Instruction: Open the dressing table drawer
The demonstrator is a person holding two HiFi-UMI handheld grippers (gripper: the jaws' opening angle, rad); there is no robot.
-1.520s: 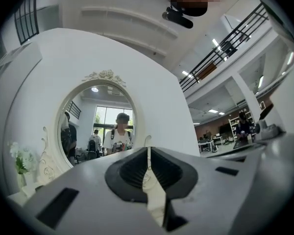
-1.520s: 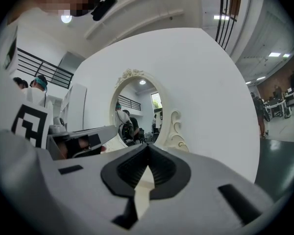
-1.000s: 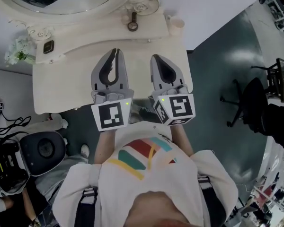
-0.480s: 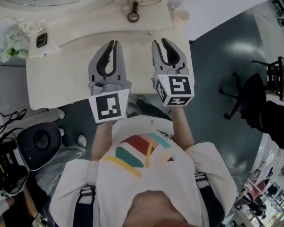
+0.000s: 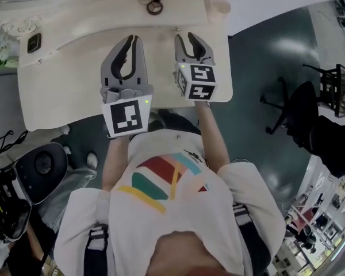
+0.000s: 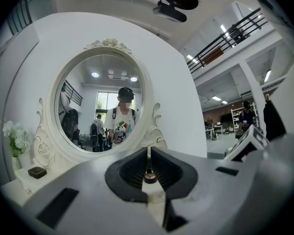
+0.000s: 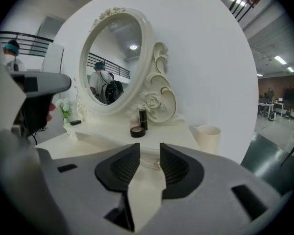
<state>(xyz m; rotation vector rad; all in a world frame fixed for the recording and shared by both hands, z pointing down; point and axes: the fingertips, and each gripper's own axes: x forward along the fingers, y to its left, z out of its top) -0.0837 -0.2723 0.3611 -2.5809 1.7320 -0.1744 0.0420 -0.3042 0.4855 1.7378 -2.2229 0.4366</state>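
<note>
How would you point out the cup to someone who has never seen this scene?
Find the oval mirror on the white dressing table and follow the shelf at its foot rightwards, past the dark tube and the round compact. The cup stands alone near the shelf's right end: plain, cream and open-topped, where its neighbours are dark.

An oval mirror [image 6: 102, 82] lines the dressing table's [image 5: 63, 79] back edge, with a dark bottle [image 7: 143, 119] and a round compact [image 7: 137, 131] before it. A cream cup [image 7: 208, 136] sits at the back right corner; white flowers [image 6: 14, 136] and a small black box [image 6: 37, 172] at the left end.
</note>
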